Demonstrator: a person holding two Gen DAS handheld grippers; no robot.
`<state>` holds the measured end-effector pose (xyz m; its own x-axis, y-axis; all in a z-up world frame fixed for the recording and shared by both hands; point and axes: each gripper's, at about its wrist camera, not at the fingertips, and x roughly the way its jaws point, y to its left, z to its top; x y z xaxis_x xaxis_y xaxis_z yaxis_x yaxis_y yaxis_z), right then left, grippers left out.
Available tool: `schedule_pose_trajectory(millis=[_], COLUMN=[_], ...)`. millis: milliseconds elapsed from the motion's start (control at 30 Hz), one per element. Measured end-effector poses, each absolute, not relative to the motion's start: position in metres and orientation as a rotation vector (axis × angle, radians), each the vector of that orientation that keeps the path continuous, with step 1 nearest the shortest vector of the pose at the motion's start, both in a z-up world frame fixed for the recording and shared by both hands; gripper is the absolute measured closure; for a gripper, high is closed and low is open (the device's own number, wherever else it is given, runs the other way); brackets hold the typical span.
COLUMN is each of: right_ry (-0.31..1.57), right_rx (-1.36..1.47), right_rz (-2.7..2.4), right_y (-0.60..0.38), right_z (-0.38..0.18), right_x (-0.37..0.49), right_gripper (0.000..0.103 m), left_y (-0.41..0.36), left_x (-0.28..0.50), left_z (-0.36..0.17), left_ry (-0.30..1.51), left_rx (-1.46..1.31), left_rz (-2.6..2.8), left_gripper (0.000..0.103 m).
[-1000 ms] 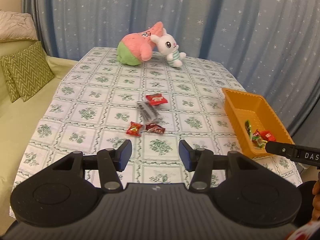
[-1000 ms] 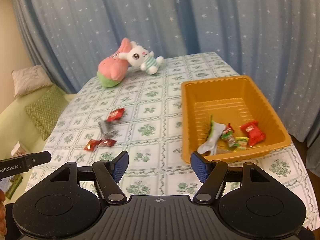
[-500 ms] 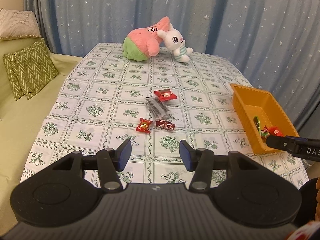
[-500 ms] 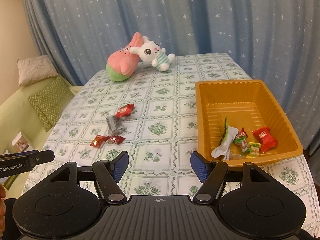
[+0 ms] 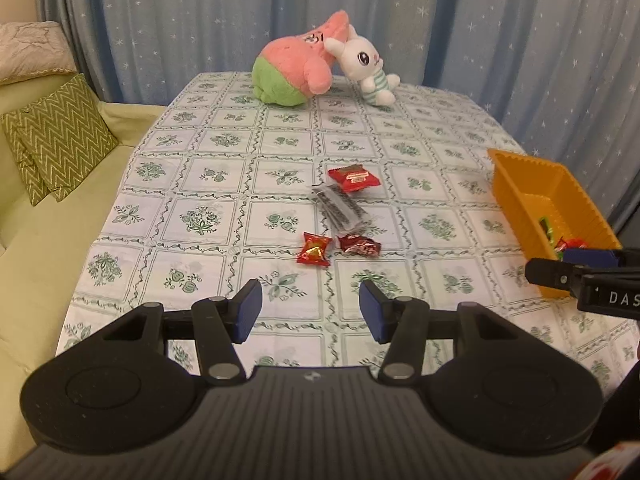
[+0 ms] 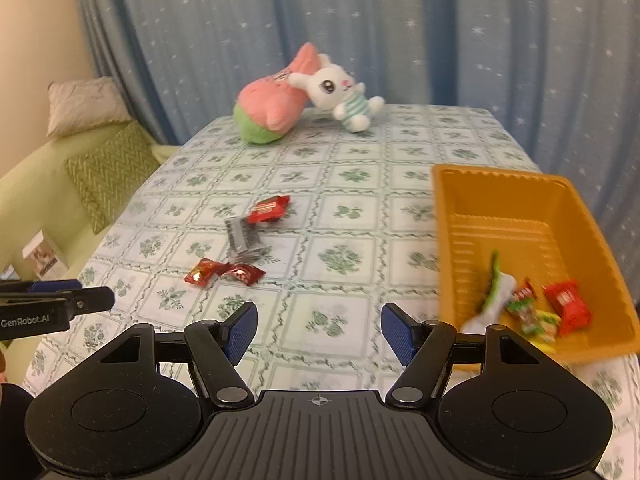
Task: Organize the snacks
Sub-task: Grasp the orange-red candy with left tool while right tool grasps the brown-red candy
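Several snacks lie mid-table: a red packet, a grey sachet, a red-gold candy and a dark red candy. An orange tray at the right holds several more wrapped snacks. My left gripper is open and empty, just short of the two candies. My right gripper is open and empty too, over the cloth left of the tray's near corner.
A pink-green plush and a white bunny plush lie at the table's far end before a blue star curtain. A green sofa with a zigzag cushion runs along the left. The tablecloth hangs over the near edge.
Both grippers have moved forward and lower toward the table; the snacks and tray look larger and nearer. The right view has shifted left, so the tray sits further right. Nothing was grasped.
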<state>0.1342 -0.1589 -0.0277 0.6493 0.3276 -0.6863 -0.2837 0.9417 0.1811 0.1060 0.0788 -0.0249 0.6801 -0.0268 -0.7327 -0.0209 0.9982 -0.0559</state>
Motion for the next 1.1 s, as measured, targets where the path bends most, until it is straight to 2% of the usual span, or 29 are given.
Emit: schedule_pose_trajectory(millis=[300,600,867,933,1033,1100], right_ry=[0.811,0.848,0.836,0.832,0.817,0.807], right_rx=[-0.01,-0.023,-0.056,-0.061,-0.088,-0.108], right_rz=[0.416,0.44,0.503,0.522,0.558,0.591], right_y=[-0.129,-0.118,-0.104,-0.1,-0.09,-0.082], right_z=[-0.062,-0.097,-0.117,-0.121,-0.125,-0.128], right_x=[0.176,0.209,0.227,0.231,0.236,0.24], right_gripper=[0.035,0.035,0.035,0.035,0.035,0.041], left_y=[0.089,0.088,0.092,0.092,0.094,0.096], left_x=[0.155,0.204,0.229,0.231,0.231,0.228], left_z=[-0.057,-0.104,-0.124,-0.127,-0.126,-0.125], left_ry=[0.876,0.893,0.884,0.88,0.879,0.875], left_rx=[-0.049,0.007,-0.034,-0.034,-0.028,-0.026], left_rz=[-0.075,-0.141,-0.157,-0.158,-0.151,-0.139], left_gripper=[0.054,0.062,0.073,0.082,0.084,0.084])
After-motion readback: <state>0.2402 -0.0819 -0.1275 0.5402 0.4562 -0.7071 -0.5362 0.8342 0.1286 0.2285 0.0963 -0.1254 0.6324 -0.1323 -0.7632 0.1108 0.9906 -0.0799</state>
